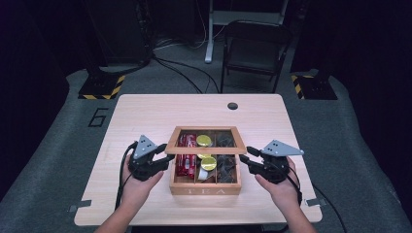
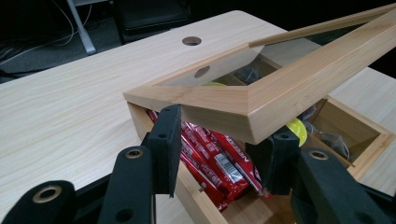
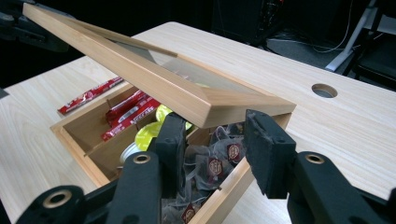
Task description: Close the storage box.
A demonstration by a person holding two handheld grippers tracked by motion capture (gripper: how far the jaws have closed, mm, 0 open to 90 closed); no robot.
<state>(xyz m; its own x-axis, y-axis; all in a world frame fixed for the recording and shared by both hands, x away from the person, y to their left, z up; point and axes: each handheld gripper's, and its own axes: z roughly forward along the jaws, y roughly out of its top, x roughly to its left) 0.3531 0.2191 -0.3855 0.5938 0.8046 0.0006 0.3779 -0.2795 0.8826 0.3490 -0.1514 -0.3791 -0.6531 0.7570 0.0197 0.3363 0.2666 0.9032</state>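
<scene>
While the lid [image 1: 205,141] of the wooden tea box [image 1: 206,187] stands part-raised on its far hinge edge, its free front edge is carried between the two hand-held grippers. The left hand-held gripper [image 1: 166,158] meets the lid's front left corner; the right hand-held gripper [image 1: 245,156] meets the front right corner. Each is equally near its own corner, so neither hand has the advantage.

In the left gripper view, the left hand-held gripper [image 2: 219,154] has its jaws at a moderate spread, straddling the lid corner [image 2: 254,114] from below; whether the pads actually press the wood cannot be told. In the right gripper view, the right hand-held gripper [image 3: 215,149] is likewise part-spread under the lid corner [image 3: 219,112], contact uncertain.

The lid's long axis runs left to right across the bench [image 1: 145,111], parallel to the line joining the two grippers. By judgement, the coming move is a rotation about the far hinge edge, so both corners should travel together.

Materials: the lid is a mitred light-wood frame around a clear pane; the box body is matching wood, divided into three compartments, lettered TEA on the front. Red foil sachets [image 2: 215,158] fill the left compartment, yellow-topped round capsules [image 1: 208,162] the middle, mesh tea bags [image 3: 210,163] with small tags the right.
</scene>
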